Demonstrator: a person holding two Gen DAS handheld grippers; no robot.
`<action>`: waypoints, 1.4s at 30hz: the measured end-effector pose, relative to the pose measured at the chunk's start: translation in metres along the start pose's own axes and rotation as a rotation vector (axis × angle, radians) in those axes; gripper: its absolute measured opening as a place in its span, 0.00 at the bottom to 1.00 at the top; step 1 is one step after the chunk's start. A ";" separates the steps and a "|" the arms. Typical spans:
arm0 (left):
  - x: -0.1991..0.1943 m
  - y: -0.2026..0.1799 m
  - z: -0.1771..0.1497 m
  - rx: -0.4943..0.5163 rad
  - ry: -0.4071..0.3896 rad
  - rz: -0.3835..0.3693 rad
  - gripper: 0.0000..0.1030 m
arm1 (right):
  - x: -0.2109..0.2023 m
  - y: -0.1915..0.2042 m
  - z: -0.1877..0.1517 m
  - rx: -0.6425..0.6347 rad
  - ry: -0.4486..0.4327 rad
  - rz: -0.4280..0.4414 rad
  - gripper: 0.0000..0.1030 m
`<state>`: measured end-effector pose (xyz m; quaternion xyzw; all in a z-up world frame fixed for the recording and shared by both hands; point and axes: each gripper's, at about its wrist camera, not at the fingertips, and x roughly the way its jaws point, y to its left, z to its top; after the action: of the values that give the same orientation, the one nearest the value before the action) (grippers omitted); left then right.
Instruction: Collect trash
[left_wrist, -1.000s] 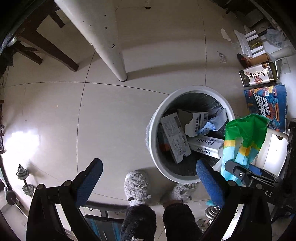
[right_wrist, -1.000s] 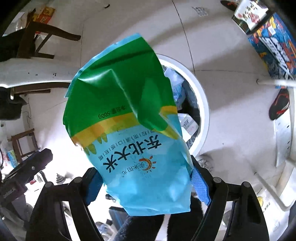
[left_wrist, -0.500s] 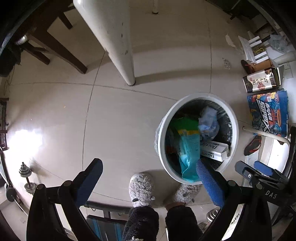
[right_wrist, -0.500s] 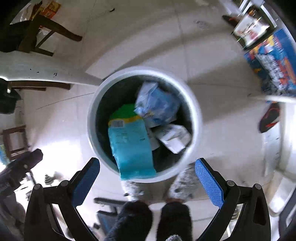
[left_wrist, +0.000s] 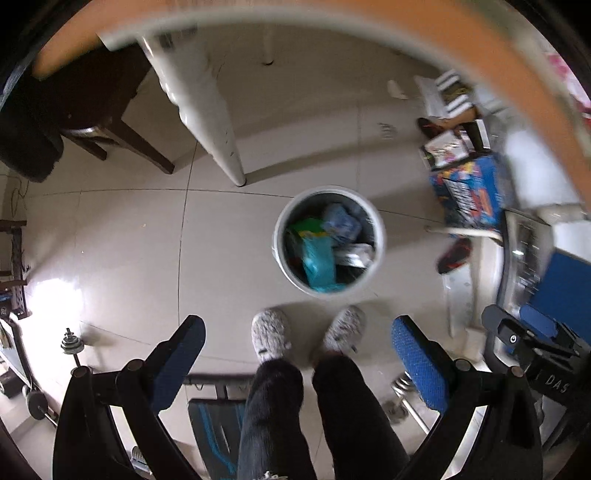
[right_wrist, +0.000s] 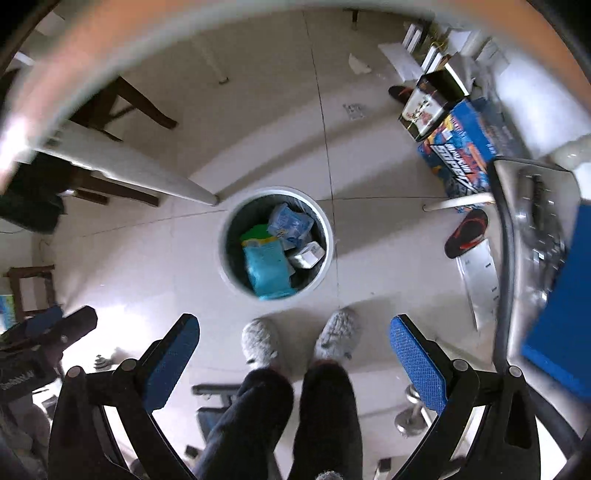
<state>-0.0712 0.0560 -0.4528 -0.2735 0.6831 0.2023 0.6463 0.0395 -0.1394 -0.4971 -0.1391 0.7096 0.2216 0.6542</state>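
Dumbbell (left_wrist: 70, 345) on floor, left wrist view only; bin (right_wrist: 221, 254) in both.

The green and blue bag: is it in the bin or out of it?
In. The green and blue bag lies inside the white bin, its blue end against the rim.

The trash bin (right_wrist: 275, 242) stands on the floor (right_wrist: 258, 147), just ahead of the person's slippers (right_wrist: 260, 341). In it a bag (right_wrist: 267, 269) lies left of what seem to be small boxes (right_wrist: 308, 254). A table leg (right_wrist: 147, 173) stands beyond-left; boxes (right_wrist: 461, 147) sit well right.
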 end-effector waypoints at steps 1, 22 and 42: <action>-0.025 -0.005 -0.006 0.009 -0.004 -0.004 1.00 | -0.024 0.001 -0.005 0.001 -0.007 0.003 1.00; -0.309 -0.055 -0.076 0.107 -0.223 -0.248 1.00 | -0.376 0.012 -0.085 -0.068 -0.190 0.191 1.00; -0.369 -0.052 -0.104 0.088 -0.303 -0.318 1.00 | -0.439 0.025 -0.104 -0.117 -0.206 0.289 1.00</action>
<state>-0.1123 -0.0081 -0.0741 -0.3156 0.5348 0.1065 0.7766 -0.0166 -0.2099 -0.0542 -0.0503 0.6373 0.3672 0.6757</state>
